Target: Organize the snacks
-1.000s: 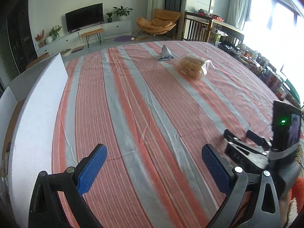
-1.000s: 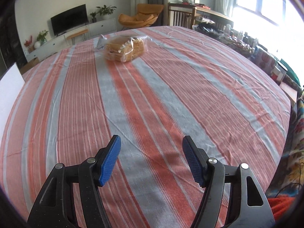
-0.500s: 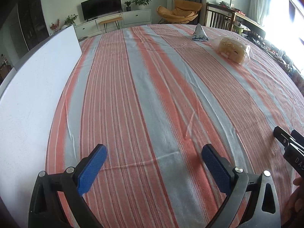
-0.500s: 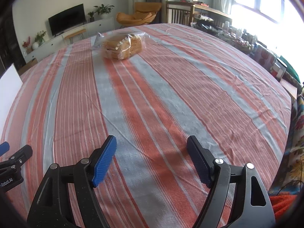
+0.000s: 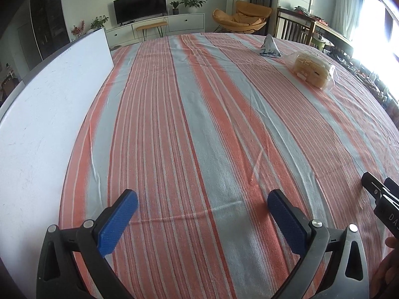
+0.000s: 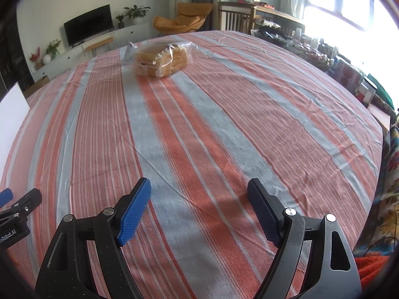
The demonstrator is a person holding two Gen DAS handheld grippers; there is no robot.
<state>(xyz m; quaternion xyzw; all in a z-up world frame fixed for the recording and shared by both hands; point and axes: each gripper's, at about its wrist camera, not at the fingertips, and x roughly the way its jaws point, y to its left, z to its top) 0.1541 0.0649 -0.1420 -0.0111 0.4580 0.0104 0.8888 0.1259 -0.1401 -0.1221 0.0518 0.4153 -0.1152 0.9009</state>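
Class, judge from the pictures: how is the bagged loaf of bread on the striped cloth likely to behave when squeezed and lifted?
The bread looks soft, so it would probably squash under a firm pinch. Its clear bag sits loose at one end and would likely crinkle and slip. It seems light for its bulk.

Little to read. On the black body of the left gripper, at the left edge of the right wrist view — white lettering, cut off, ending "Robot.AI". On the black body of the right gripper, at the right edge of the left wrist view — white letters "DA", the rest cropped. Nothing legible elsewhere.
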